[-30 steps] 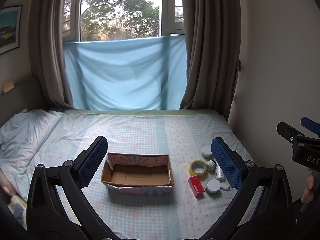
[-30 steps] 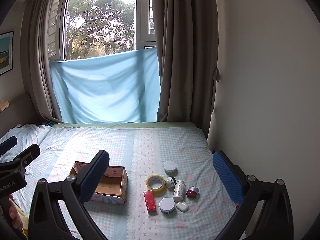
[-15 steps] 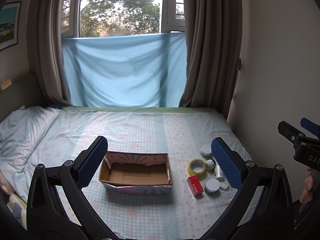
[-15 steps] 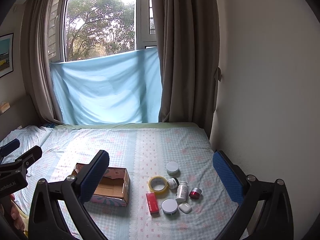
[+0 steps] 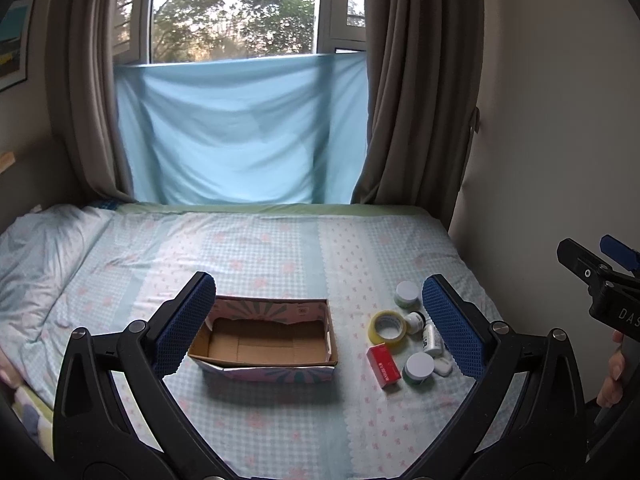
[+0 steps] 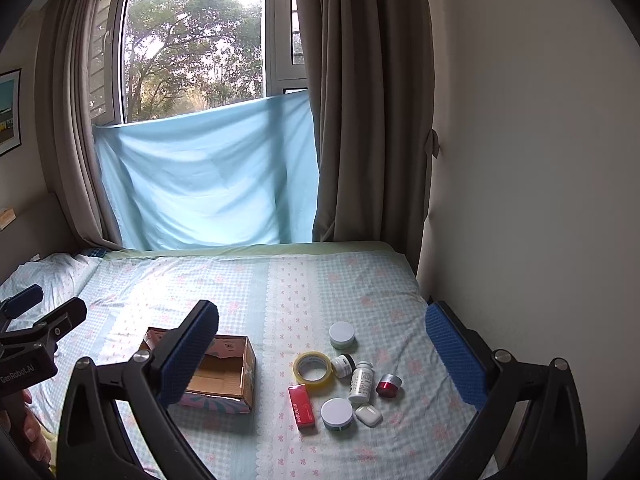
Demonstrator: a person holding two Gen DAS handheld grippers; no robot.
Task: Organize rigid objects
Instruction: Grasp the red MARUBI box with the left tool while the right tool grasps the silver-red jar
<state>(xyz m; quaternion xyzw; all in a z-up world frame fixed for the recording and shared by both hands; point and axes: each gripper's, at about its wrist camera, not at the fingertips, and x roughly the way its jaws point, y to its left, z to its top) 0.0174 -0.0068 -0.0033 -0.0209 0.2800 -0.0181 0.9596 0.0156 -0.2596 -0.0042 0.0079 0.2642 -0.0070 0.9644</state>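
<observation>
Both grippers hover above the bed's (image 5: 280, 240) near edge, fingers wide apart, empty: left gripper (image 5: 320, 324), right gripper (image 6: 322, 356). Cardboard box (image 5: 264, 340) mid-bed; tape roll (image 6: 313, 367), red box (image 6: 301, 407), jars, bottle (image 6: 361, 382) clustered toward right edge.

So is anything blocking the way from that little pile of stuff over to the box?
Nothing visible does. The tape, red pack, jars and bottle lie in a cluster on the bed, and only bare sheet separates them from the open, empty box. Both grippers, left and right, hang open above, holding nothing.
</observation>
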